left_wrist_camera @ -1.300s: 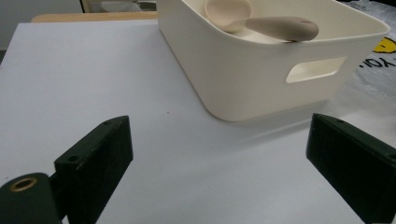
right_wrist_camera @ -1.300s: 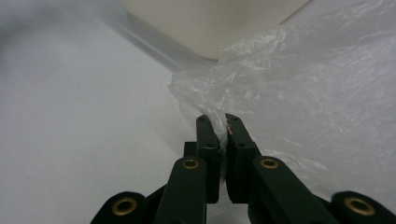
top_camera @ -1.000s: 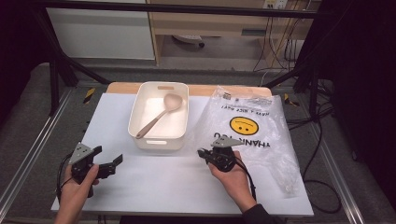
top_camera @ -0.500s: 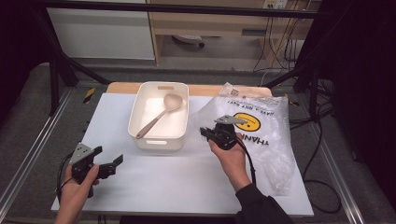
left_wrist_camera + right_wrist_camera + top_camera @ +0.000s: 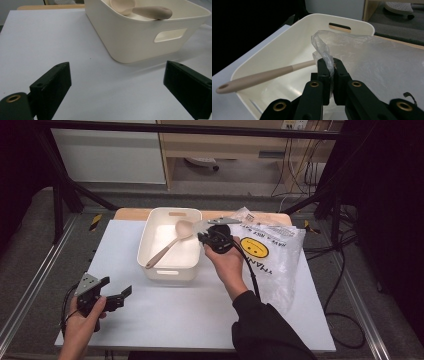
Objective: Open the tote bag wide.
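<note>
A clear plastic bag (image 5: 272, 252) with a yellow smiley print lies on the right half of the white table. My right gripper (image 5: 206, 236) is shut on the bag's edge (image 5: 323, 48) and holds it lifted beside the right rim of the white bin (image 5: 150, 265). A beige spoon (image 5: 167, 246) lies slantwise inside that bin (image 5: 274, 50), its handle (image 5: 259, 76) toward the near rim. My left gripper (image 5: 117, 292) rests low at the table's front left, jaws wide open with nothing between them, facing the bin (image 5: 140, 42) and spoon (image 5: 142, 10).
Dark frame legs and cables stand behind and to the right of the table. A metal rail (image 5: 30, 300) runs along the table's left side. A wooden strip (image 5: 127, 213) shows at the far edge.
My right gripper has risen and moved away from me and to the left, from the table's middle to the bin's right rim, pulling the bag's edge with it. The left gripper stayed put.
</note>
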The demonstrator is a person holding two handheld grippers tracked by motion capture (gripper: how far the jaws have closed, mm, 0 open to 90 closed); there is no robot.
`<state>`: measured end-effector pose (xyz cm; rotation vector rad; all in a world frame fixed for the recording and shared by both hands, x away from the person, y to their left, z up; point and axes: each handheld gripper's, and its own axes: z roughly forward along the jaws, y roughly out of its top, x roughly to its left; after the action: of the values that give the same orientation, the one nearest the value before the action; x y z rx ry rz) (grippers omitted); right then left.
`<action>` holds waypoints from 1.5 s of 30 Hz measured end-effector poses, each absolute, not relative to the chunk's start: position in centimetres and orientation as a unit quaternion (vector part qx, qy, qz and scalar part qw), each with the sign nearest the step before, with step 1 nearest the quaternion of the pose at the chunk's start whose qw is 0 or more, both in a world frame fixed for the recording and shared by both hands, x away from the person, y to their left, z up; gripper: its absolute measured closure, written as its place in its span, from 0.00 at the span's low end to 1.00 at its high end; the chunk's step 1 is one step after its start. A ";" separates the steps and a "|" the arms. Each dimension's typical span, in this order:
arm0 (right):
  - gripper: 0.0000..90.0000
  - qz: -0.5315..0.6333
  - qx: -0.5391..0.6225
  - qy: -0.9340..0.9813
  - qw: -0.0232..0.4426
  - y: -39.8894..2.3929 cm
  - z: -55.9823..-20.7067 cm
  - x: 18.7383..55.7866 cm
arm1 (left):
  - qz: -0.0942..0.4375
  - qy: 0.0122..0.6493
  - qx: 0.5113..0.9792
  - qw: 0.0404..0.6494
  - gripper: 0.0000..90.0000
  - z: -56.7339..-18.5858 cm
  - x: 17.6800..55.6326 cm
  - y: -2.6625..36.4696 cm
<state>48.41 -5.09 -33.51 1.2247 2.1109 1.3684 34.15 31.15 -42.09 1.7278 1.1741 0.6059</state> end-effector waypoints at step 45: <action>0.11 0.402 0.406 0.798 0.195 -13.4 -39.0 46.0 | 0.255 0.496 0.693 0.457 0.07 -42.6 34.3 31.7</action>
<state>45.96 -13.42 -38.99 1.1370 2.2361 1.1258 34.26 31.69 -42.60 1.7070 1.2235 0.6278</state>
